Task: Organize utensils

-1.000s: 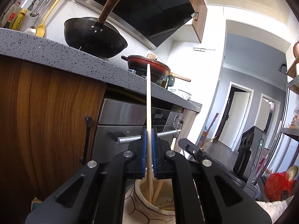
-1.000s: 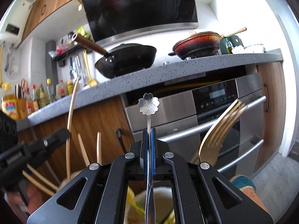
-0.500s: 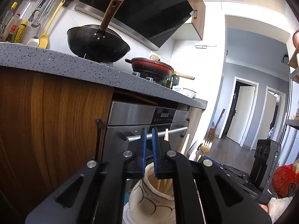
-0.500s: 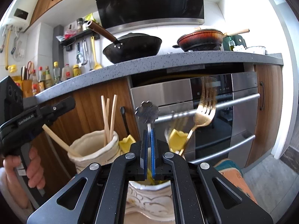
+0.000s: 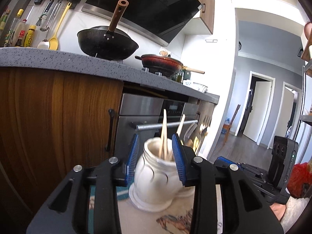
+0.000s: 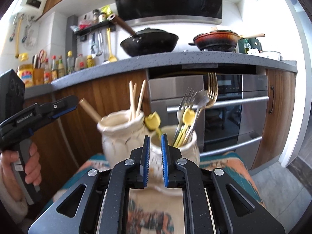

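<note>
Both loads have just been let go, so this round of sorting looks done w/ both grippers free for the next pick. The left gripper (image 5: 156, 156), seen a sec ago clamped on a chopstick, has just been opening; its jaws are now parted about halfway w/ nothing between the pads, the chopstick jar (image 5: 156, 175) being framed beyond them. The right gripper (image 6: 155, 156), seen earlier pinching a flower-topped spoon, has just been opening too; only a narrow gap is shown, nothing held. Landmark: the chopstick jar (image 6: 120, 134), on a patterned cloth (image 6: 224, 165) in front of the oven (image 6: 214, 107). In it, several wooden chopsticks (image 6: 134, 99) are stood leaning. Touching its right side is the cutlery jar (image 6: 175, 148), where forks (image 6: 211, 89), the flower-topped spoon (image 6: 200, 98) & yellow tulip-ended pieces (image 6: 188, 116) are stood. Behind & above both jars a black wok (image 6: 150, 42) is seen on the counter.
</note>
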